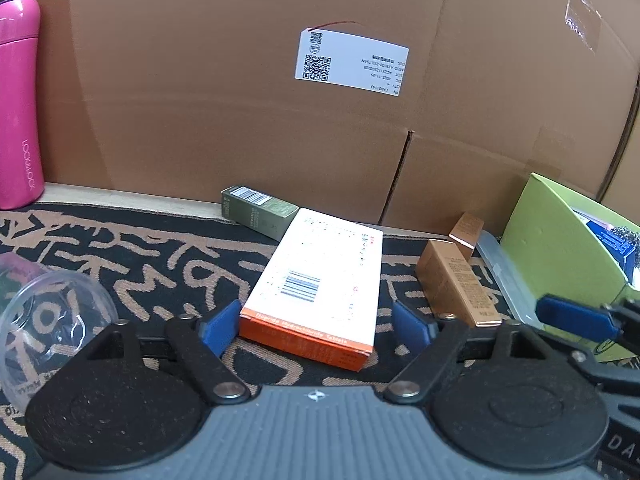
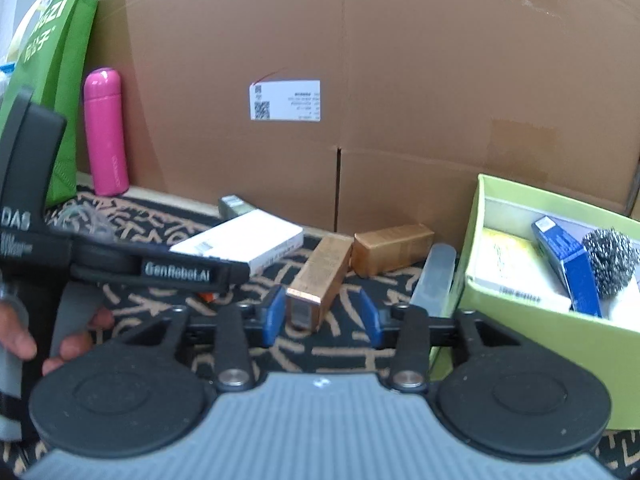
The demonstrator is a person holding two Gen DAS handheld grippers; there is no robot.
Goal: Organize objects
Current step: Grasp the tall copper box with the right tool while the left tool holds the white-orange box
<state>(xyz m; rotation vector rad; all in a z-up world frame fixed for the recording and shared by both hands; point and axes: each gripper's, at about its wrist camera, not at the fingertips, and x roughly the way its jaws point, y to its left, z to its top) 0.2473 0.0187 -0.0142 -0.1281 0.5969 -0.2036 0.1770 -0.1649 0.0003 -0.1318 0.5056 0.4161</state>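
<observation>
A white and orange tablet box (image 1: 320, 280) lies flat on the patterned mat; it also shows in the right wrist view (image 2: 240, 246). My left gripper (image 1: 316, 326) is open, its blue pads either side of the box's near orange end. Two copper cartons (image 1: 456, 288) lie right of it. My right gripper (image 2: 322, 316) is open around the near end of one copper carton (image 2: 320, 276); the left pad touches it, the right pad stands apart. The second copper carton (image 2: 394, 248) lies behind. A small olive green box (image 1: 260, 212) lies at the back.
A green open box (image 2: 540, 320) at the right holds a blue box, a steel scourer (image 2: 610, 264) and white items. A clear lid (image 2: 434, 276) lies beside it. A pink flask (image 2: 106, 132) and a cardboard wall (image 1: 240, 100) stand behind. A clear plastic cup (image 1: 48, 320) lies left.
</observation>
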